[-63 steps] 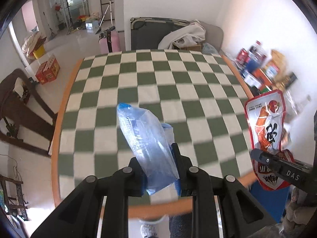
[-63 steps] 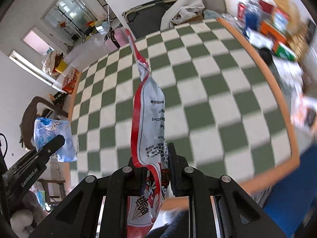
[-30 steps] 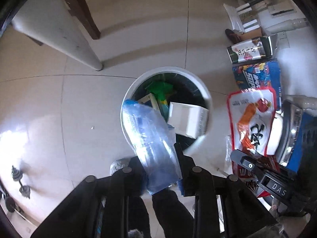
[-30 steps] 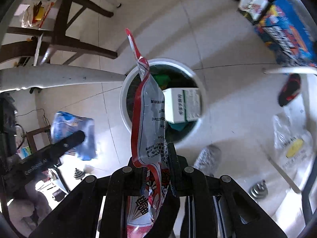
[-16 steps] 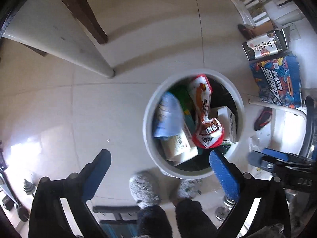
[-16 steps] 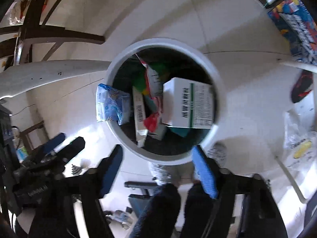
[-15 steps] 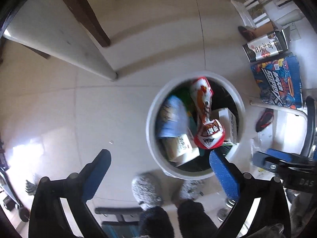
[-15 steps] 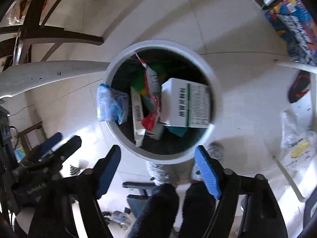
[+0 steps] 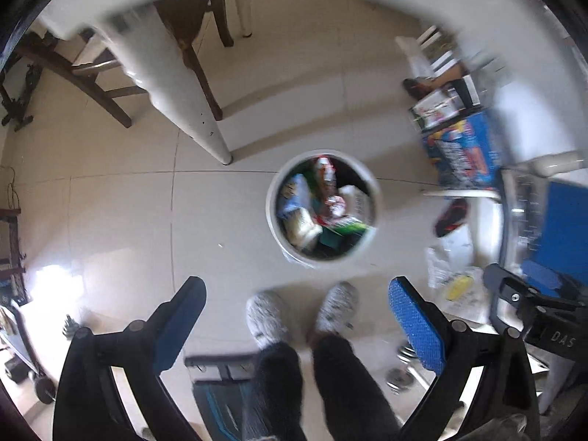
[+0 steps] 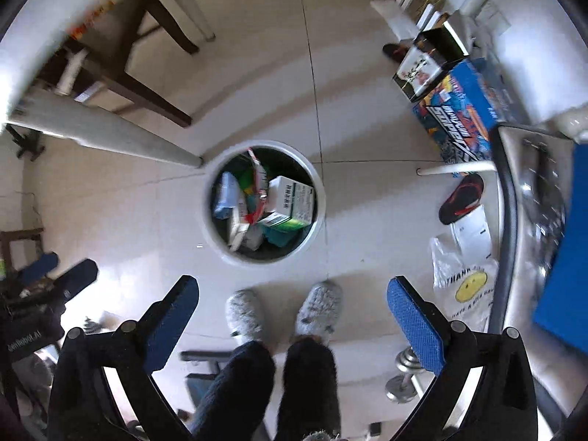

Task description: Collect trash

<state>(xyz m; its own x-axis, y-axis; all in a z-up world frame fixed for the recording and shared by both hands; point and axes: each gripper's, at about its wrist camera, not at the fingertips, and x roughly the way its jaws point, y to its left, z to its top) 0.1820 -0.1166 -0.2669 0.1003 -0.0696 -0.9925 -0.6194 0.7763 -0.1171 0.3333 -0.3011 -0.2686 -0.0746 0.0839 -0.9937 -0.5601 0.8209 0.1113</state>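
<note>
A round white trash bin (image 9: pixel 271 220) (image 10: pixel 320 198) stands on the tiled floor, well below both grippers. Inside lie a blue plastic bag (image 9: pixel 290 202) (image 10: pixel 223 198), a red and white snack packet (image 9: pixel 329 180) (image 10: pixel 259 180) and a white carton (image 10: pixel 294 198). My left gripper (image 9: pixel 297 312) is open and empty, high above the bin. My right gripper (image 10: pixel 294 310) is open and empty too, also high above it. The right gripper shows at the right edge of the left wrist view (image 9: pixel 533 316); the left gripper shows at the left edge of the right wrist view (image 10: pixel 47 286).
The person's slippered feet (image 10: pixel 283 312) stand just in front of the bin. A white table leg (image 10: pixel 110 139) and dark wooden chair legs (image 10: pixel 147 92) are behind it on the left. Boxes (image 10: pixel 459 110), a sandal (image 10: pixel 459 198) and a plastic bag (image 10: pixel 466 286) lie on the right.
Both grippers opened and dropped the blue bag and the snack packet into the bin. Since then both have risen, so the bin looks smaller and farther.
</note>
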